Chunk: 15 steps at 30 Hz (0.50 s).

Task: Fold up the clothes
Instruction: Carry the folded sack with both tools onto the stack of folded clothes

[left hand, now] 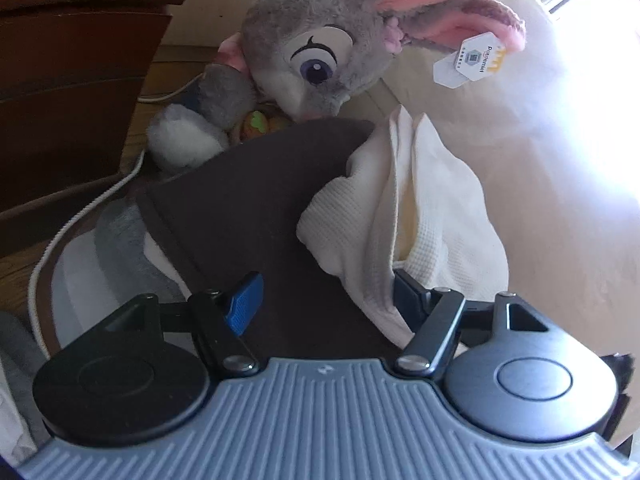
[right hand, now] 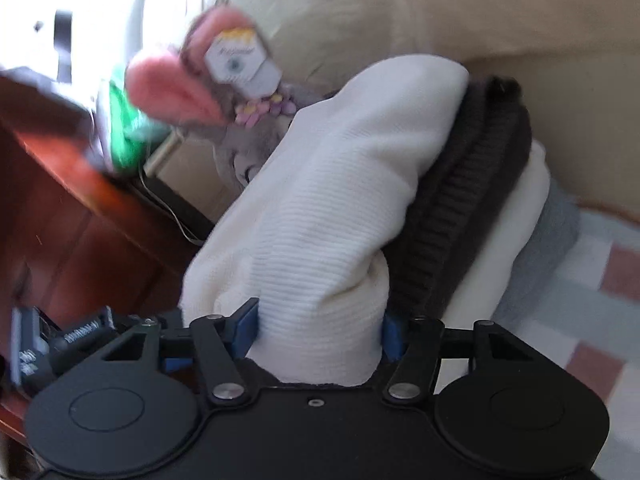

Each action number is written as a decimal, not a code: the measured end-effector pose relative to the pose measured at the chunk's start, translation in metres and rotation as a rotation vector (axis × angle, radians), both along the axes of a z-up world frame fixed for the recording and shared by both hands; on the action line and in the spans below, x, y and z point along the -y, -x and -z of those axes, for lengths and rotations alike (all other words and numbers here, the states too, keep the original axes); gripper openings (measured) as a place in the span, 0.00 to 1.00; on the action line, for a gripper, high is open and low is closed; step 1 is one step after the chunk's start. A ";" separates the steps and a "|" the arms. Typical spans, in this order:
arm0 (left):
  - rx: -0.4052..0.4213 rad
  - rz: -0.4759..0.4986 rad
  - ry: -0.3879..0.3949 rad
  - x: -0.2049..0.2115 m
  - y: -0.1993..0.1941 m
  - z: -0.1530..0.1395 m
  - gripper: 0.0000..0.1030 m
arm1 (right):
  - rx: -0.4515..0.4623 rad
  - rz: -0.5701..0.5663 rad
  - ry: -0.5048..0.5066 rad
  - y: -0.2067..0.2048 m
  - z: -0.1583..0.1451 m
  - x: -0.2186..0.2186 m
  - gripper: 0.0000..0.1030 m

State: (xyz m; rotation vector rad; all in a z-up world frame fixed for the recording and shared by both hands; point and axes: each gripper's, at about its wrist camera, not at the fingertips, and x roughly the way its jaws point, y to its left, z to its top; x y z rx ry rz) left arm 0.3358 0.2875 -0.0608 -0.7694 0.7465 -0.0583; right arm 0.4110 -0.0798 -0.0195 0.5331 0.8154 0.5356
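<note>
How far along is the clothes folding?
Done: a stack of folded clothes, with a dark brown knit among them. In hand: a folded cream garment sits between the right gripper jaws, going onto the stack. Whether more clothes remain isn't visible.

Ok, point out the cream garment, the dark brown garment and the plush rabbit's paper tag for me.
cream garment [right hand: 320, 216]: right wrist view, middle of its ribbed fold.
dark brown garment [left hand: 256, 200]: left wrist view, flat middle panel.
paper tag [left hand: 466, 62]: left wrist view, centre of the tag on the rabbit's ear.
</note>
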 end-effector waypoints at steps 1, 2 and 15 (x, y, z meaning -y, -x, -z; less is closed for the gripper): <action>0.025 -0.015 -0.018 0.000 0.011 -0.007 0.68 | -0.014 -0.005 0.014 -0.001 -0.003 -0.002 0.63; 0.050 -0.026 -0.034 0.002 0.020 -0.011 0.68 | -0.026 -0.012 0.018 -0.004 -0.003 -0.002 0.63; -0.024 -0.035 0.249 0.002 -0.044 0.029 0.73 | -0.162 -0.008 -0.282 -0.022 0.035 0.015 0.53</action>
